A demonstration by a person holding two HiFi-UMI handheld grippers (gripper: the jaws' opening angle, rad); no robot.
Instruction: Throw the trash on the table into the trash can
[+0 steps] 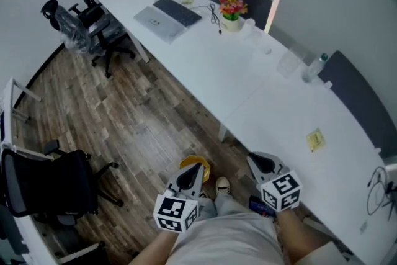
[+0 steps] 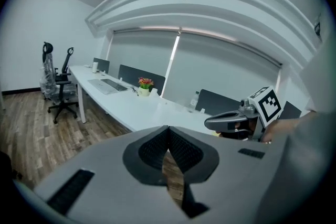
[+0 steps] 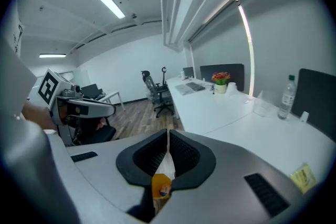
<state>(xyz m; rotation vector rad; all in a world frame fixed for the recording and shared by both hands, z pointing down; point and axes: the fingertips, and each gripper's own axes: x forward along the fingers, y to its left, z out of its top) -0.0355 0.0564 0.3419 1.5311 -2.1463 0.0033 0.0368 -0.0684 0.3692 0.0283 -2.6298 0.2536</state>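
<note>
While yellow trash (image 1: 315,140) lies on the tabletop (image 1: 248,93), the left tool (image 2: 168,131) and the right tool (image 3: 168,135) are seen with jaws pressed together.

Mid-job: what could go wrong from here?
The yellow scrap lies flat on the table, and the right gripper has its fingers closed. Unless they open first, they may just push it along. I cannot clearly make out a trash can, so a drop could miss.
</note>
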